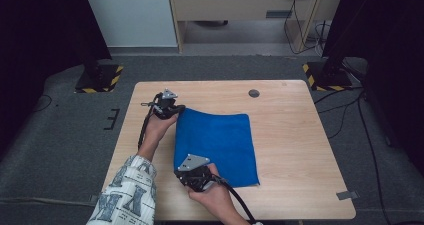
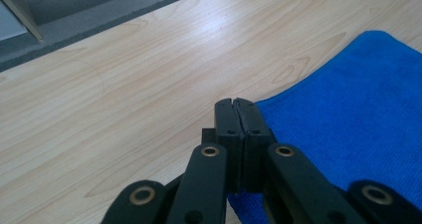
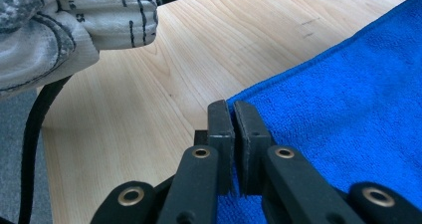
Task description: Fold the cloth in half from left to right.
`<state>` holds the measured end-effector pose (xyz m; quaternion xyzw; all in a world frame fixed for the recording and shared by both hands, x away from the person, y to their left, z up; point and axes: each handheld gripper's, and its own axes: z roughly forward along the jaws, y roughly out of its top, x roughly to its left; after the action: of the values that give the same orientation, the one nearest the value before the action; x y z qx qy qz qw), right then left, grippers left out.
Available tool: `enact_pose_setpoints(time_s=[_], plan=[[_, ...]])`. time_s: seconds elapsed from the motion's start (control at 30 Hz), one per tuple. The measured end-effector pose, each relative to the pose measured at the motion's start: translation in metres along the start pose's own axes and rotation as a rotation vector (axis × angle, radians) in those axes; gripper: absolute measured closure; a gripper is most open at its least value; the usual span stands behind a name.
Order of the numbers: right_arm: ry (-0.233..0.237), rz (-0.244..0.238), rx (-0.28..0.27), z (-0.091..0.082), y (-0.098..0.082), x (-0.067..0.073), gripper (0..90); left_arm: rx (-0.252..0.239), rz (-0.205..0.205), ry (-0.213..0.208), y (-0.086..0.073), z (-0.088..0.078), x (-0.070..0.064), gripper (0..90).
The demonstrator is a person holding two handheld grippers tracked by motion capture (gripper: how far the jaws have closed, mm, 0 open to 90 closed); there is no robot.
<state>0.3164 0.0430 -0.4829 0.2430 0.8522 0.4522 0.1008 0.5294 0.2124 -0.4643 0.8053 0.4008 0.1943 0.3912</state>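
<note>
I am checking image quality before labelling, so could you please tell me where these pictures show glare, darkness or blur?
High view: evenly lit on the light wooden table, dark at both upper corners, mildly soft overall. Left gripper view: a pale sheen on the wood near the top; the left gripper and blue terry cloth are fairly sharp. Right gripper view: the patterned white sleeve is blurred; the right gripper is sharp.

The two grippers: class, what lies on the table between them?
In the high view, the blue towel's left edge runs from the left gripper to the right gripper.
</note>
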Motion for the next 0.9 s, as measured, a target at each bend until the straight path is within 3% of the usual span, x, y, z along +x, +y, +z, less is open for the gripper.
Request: enact_pose_setpoints(time_s=[0.9], plan=[[0.002, -0.011, -0.041, 0.011, 0.024, 0.016, 87.1, 0.006, -0.004, 0.012, -0.004, -0.023, 0.023, 89.1]])
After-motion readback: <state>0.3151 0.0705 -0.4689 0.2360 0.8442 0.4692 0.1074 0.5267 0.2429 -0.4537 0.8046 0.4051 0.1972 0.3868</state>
